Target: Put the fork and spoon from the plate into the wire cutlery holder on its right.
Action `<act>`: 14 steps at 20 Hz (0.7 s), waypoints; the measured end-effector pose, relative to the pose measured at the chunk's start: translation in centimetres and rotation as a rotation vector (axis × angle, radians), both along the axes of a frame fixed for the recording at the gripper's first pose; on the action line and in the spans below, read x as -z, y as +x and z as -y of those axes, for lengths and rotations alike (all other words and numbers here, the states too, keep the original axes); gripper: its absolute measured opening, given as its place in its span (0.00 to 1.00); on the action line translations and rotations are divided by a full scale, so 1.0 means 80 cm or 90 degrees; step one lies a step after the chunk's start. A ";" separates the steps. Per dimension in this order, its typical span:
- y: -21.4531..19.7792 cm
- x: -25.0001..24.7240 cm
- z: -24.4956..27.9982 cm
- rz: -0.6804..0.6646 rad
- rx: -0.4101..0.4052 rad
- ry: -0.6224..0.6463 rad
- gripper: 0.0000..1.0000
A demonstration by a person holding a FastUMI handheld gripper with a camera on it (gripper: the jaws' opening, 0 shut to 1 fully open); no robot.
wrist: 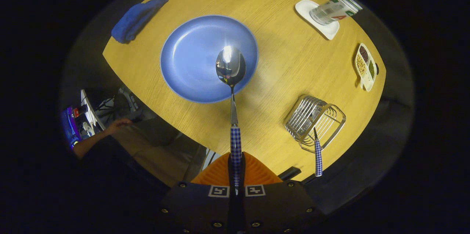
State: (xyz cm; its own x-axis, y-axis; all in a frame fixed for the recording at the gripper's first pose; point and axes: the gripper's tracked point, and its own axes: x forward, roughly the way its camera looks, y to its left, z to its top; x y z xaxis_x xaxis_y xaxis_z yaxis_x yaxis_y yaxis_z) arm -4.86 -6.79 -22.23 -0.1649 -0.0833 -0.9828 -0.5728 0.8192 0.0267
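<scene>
- A person's hand [119,123] rests low beside the table's edge.
- A folded blue cloth [136,19] lies on the wood-grain table [286,61].
- The round, glossy blue plate [191,57] is bare.
- The gripper [237,169], orange ribbed fingers [218,173] pinched narrow, grips the spoon [231,67] by its checked handle, shiny bowl above the plate.
- The fork [318,157] stands in the wire cutlery holder [315,120].

Spoon [231,79] between the fingers [257,171], over the plate [191,57]; wire holder [315,122] right, fork [318,157] in it
</scene>
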 end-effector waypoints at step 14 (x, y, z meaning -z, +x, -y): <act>-0.001 -0.044 0.112 -0.098 0.163 0.005 0.01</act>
